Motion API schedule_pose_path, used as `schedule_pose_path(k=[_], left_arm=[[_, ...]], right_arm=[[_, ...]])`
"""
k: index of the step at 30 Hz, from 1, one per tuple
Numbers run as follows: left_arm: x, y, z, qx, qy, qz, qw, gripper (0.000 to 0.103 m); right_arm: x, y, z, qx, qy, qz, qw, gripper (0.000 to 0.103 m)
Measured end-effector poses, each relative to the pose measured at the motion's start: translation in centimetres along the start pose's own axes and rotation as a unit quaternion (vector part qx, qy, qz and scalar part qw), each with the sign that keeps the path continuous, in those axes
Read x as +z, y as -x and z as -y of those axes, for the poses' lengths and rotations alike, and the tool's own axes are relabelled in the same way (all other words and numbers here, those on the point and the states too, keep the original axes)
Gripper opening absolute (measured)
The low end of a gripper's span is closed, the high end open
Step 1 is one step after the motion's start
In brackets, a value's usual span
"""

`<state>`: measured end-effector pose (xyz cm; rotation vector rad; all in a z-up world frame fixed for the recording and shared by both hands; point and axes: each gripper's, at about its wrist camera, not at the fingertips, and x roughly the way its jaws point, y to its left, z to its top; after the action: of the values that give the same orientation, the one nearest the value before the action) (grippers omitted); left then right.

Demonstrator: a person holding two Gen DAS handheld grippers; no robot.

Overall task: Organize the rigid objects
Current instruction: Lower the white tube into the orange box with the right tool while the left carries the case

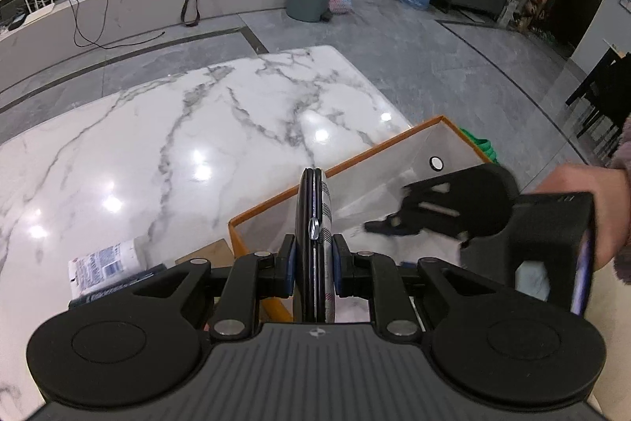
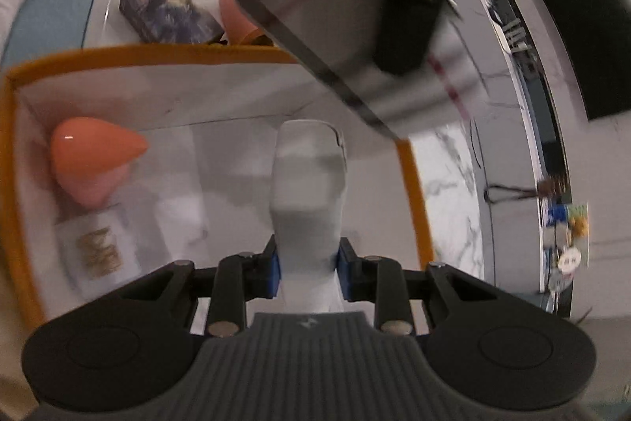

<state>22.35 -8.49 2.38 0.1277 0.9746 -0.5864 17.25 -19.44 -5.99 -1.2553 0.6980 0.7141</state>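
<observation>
Orange-rimmed box point(image 1: 339, 168) sits on the marble table point(image 1: 197, 129), at its near right corner, and both held things hang over it. Its walls are white inside with an orange edge.

Left gripper point(image 1: 313, 259) is clamped on a thin dark case point(image 1: 313, 223) with a plaid face. This flat thing stands on edge between the blue pads, its long axis running forward along the fingers and up out of the jaws, its tip above the near rim of the box. In the right wrist view the same case point(image 2: 327, 6) appears as a blurred dark slab slanting across the far right corner of the box.

Right gripper point(image 2: 308, 265) is closed on a white oblong object point(image 2: 309, 184). Its long axis runs forward along the fingers, pointing into the box toward the far wall, rounded end away from the jaws. From the left wrist view the right gripper point(image 1: 394, 219) is blurred, reaching down into the box from its right side.

Inside the box, at its left side, lies an orange cone-shaped object point(image 2: 94, 152) with its tip pointing toward the middle. Nearer than it lies a small white card with gold print point(image 2: 98, 251). Just beyond the far wall of the box lies a small illustrated box point(image 2: 169, 8), and beside it something pink point(image 2: 234, 10), partly hidden. Left of the box, on the table, lies a white printed packet point(image 1: 104, 261).
</observation>
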Motion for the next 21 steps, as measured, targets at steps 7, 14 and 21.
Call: schedule_pose_path(k=[7, 14, 21], left_arm=[[0.6, -1.9, -0.4, 0.011, -0.009, -0.007, 0.9999, 0.020], [0.3, -2.4, -0.1, 0.009, -0.024, -0.009, 0.9996, 0.020], [0.3, -2.7, 0.1, 0.009, -0.026, -0.013, 0.9995, 0.020]], right_arm=[[0.4, -2.6, 0.1, -0.014, 0.011, 0.035, 0.999, 0.028], [-0.5, -3.9, -1.0, 0.003, 0.025, 0.039, 0.999, 0.029], [-1.1, -3.6, 1.3, 0.065, -0.057, 0.031, 0.996, 0.047]])
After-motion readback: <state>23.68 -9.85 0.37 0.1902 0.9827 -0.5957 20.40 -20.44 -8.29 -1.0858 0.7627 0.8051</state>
